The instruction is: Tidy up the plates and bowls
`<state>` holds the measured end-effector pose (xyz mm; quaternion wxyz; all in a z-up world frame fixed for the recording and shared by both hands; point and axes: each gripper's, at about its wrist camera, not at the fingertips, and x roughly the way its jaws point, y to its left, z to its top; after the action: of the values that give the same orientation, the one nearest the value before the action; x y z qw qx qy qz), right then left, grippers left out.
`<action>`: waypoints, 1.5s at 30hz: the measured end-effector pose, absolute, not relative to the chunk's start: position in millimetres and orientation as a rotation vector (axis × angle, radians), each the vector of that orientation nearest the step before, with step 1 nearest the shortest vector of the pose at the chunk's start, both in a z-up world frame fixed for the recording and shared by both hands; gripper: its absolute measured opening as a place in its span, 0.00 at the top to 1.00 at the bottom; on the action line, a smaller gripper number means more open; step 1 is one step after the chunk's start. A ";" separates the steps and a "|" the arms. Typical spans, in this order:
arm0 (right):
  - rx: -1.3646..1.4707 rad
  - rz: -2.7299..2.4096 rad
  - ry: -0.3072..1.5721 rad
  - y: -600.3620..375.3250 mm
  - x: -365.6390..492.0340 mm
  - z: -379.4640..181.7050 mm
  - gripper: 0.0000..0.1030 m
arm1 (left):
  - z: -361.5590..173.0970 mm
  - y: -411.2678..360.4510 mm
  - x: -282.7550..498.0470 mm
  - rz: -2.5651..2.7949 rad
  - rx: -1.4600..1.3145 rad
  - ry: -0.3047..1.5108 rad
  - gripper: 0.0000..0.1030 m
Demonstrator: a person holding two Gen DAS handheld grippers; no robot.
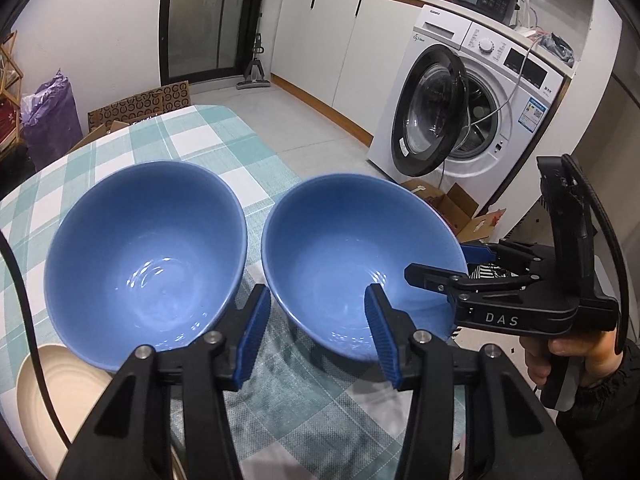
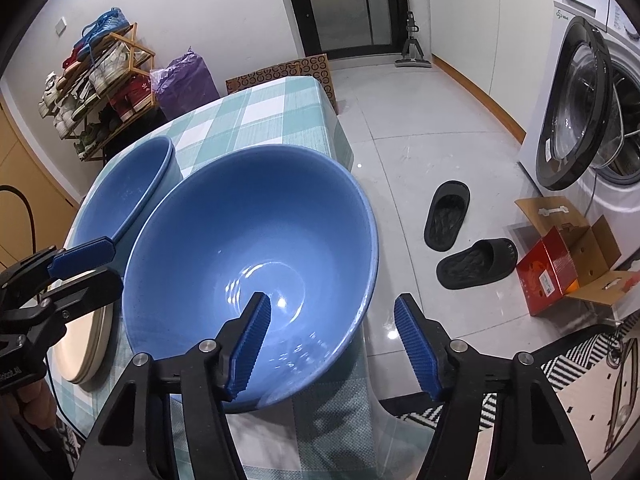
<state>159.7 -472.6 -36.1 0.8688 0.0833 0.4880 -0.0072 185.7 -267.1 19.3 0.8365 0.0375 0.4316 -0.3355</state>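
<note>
Across the near end of the checked surface [image 1: 208,128], two blue bowls stood side by side, apart and not yet nested. To the right, on the floor, stood a white washing machine [image 1: 472,92] with its door hanging open, an opened cardboard box [image 2: 568,256] in front of it, and a pair of black slippers [image 2: 464,236] between box and surface. The left bowl [image 1: 144,264] sat upright toward the left edge, partly overlapping a cream plate [image 1: 56,404] at the near left corner; in the right wrist view that plate looked like the top of a short stack, though I could not count its pieces. The right bowl [image 1: 352,264] stood close to the right edge of the surface.

The left gripper [image 1: 318,334] was part open over the near rim of the right bowl, one blue pad inside the bowl and the other outside it, toward the gap between the bowls; neither pad visibly pressed the wall. The right gripper [image 2: 332,344] straddled the same bowl's right rim in the same fashion, part open, with no contact that I could see.

Judged from this, the sorting was barely begun: the plates seemed gathered, but the bowls remained to be stacked, and the right one appeared about to be gripped.
</note>
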 end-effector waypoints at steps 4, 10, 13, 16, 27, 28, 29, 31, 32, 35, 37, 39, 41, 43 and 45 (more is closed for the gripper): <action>0.173 -0.012 1.020 -471.8 161.7 -35.8 0.37 | 13.7 -268.8 189.6 -0.697 0.080 0.927 0.53; 0.172 -0.009 1.015 -471.2 164.6 -34.4 0.44 | 5.6 -272.3 193.1 -0.684 0.084 0.941 0.54; 0.175 -0.006 1.008 -471.3 164.9 -33.5 0.48 | 2.9 -274.3 193.4 -0.679 0.089 0.946 0.59; 0.174 -0.005 0.999 -472.1 164.7 -31.0 0.50 | 2.2 -275.0 192.7 -0.669 0.098 0.941 0.63; 0.160 -0.012 0.986 -473.4 157.6 -24.5 0.68 | 0.8 -273.6 194.3 -0.648 0.104 0.936 0.74; 0.159 -0.015 0.985 -473.4 157.0 -24.2 0.69 | 0.6 -273.5 194.5 -0.647 0.105 0.934 0.75; 0.157 -0.018 0.985 -473.9 155.8 -24.0 0.71 | 0.4 -273.3 194.4 -0.644 0.105 0.933 0.75; 0.157 -0.026 0.983 -474.9 154.0 -23.0 0.73 | 0.5 -273.7 193.9 -0.643 0.108 0.932 0.77; 0.157 -0.028 0.982 -475.0 153.4 -22.1 0.74 | 0.5 -273.6 193.6 -0.643 0.109 0.932 0.77; 0.154 -0.033 0.977 -476.2 151.4 -20.1 0.77 | 0.5 -273.1 193.1 -0.641 0.109 0.929 0.78; 0.149 -0.036 0.973 -475.7 151.1 -18.5 0.77 | 0.9 -272.7 193.1 -0.642 0.107 0.923 0.78; 0.144 -0.040 0.969 -475.6 150.4 -17.2 0.78 | 1.5 -272.7 192.6 -0.641 0.109 0.917 0.78; 0.142 -0.042 0.967 -475.2 149.8 -16.4 0.78 | 2.0 -272.4 192.5 -0.641 0.109 0.914 0.78; 0.138 -0.044 0.965 -475.4 149.0 -16.0 0.78 | 2.0 -272.4 192.1 -0.642 0.110 0.913 0.79; 0.136 -0.044 0.963 -475.6 148.3 -15.5 0.78 | 2.1 -272.6 191.4 -0.642 0.113 0.910 0.79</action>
<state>148.3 -475.6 -15.5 0.8840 0.0651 0.4625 -0.0209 191.4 -272.6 2.1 0.8473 0.0536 0.4318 -0.3044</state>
